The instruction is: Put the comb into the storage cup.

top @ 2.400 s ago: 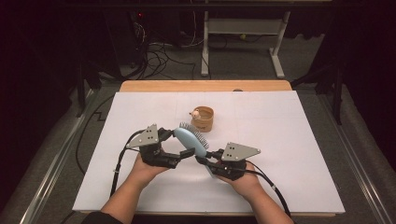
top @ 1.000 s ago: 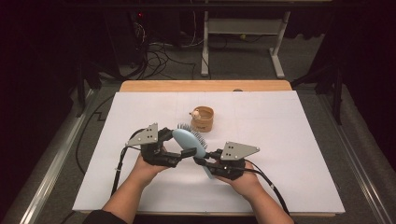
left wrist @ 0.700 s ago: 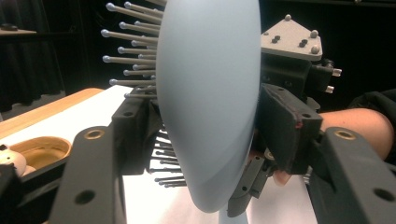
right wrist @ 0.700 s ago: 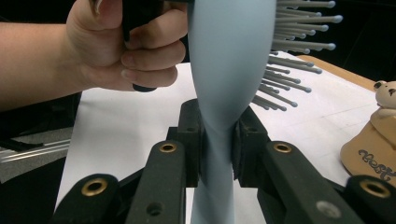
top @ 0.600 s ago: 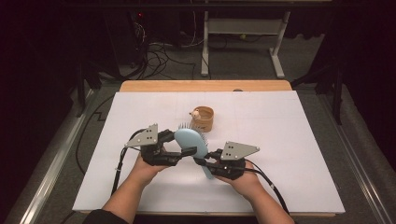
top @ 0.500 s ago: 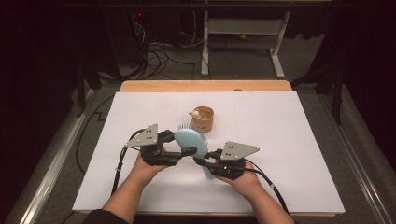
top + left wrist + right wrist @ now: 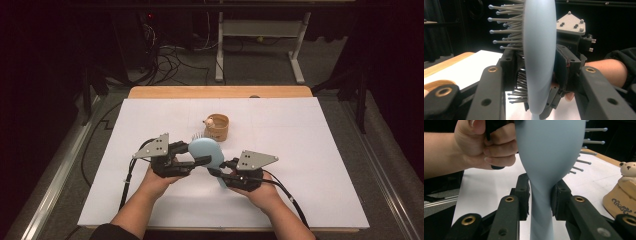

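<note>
A: Left jaws?
B: Left gripper (image 7: 200, 161) has just been closing and its jaws now clamp the head of the hairbrush (image 7: 209, 153). In the left gripper view one pad sits on the smooth blue back, the other is pressed into the bristles (image 7: 509, 35).
A: Right?
B: Right gripper (image 7: 216, 172) has its jaws pinched on the brush handle (image 7: 541, 220), just below where the head widens. They've eased open a hair, but the pads touch the handle on both sides.
A: So both hold it.
B: Yes. The brush hangs between the two grippers, off the tabletop (image 7: 320, 150), head toward the left hand (image 7: 159, 180), handle running down toward the right hand (image 7: 260, 192).
A: Orientation?
B: Edge-on to the left gripper's camera, bristles pointing away from the person in the high view.
A: Anything else nearby?
B: Tan cup (image 7: 217, 127) with a small bear figure on its rim, standing just beyond the brush, apart from it. White sheet covers the tabletop; bare wood strip at the far edge.
</note>
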Motion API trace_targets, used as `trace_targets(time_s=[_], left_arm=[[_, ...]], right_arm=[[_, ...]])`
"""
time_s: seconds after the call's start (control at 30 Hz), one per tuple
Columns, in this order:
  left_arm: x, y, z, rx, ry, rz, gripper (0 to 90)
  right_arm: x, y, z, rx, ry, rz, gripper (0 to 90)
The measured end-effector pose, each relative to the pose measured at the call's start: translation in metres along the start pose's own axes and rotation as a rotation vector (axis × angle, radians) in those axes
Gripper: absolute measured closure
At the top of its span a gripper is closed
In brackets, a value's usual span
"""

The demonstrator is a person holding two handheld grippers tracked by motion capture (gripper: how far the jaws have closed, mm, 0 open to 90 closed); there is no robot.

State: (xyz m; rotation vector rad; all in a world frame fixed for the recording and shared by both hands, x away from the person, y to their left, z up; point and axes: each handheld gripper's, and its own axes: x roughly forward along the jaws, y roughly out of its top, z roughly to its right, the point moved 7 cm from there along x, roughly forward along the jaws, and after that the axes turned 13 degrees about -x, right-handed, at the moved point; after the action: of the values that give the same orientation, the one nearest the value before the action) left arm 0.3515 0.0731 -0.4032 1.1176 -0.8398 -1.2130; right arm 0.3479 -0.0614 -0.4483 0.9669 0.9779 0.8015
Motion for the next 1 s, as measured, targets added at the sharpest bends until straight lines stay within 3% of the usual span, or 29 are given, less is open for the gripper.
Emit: trace_targets(time_s=[0.3,0.67,1.0], left_arm=[[0.0007,-0.0003,0.0000,-0.009,0.010,-0.005,62.3],[-0.0007,0.0008,-0.0011,-0.005,0.033,0.000,62.8],[-0.0046,0.0025,-0.0027,-0.006,0.089,0.020,62.8]], right_arm=[[0.0010,-0.0011,0.0015,0.003,-0.017,-0.015,66.3],[0.0020,-0.0011,0.0038,0.022,-0.036,-0.024,45.7],[0.0010,-0.0009,0.0078,0.056,-0.060,-0.018,24.0]])
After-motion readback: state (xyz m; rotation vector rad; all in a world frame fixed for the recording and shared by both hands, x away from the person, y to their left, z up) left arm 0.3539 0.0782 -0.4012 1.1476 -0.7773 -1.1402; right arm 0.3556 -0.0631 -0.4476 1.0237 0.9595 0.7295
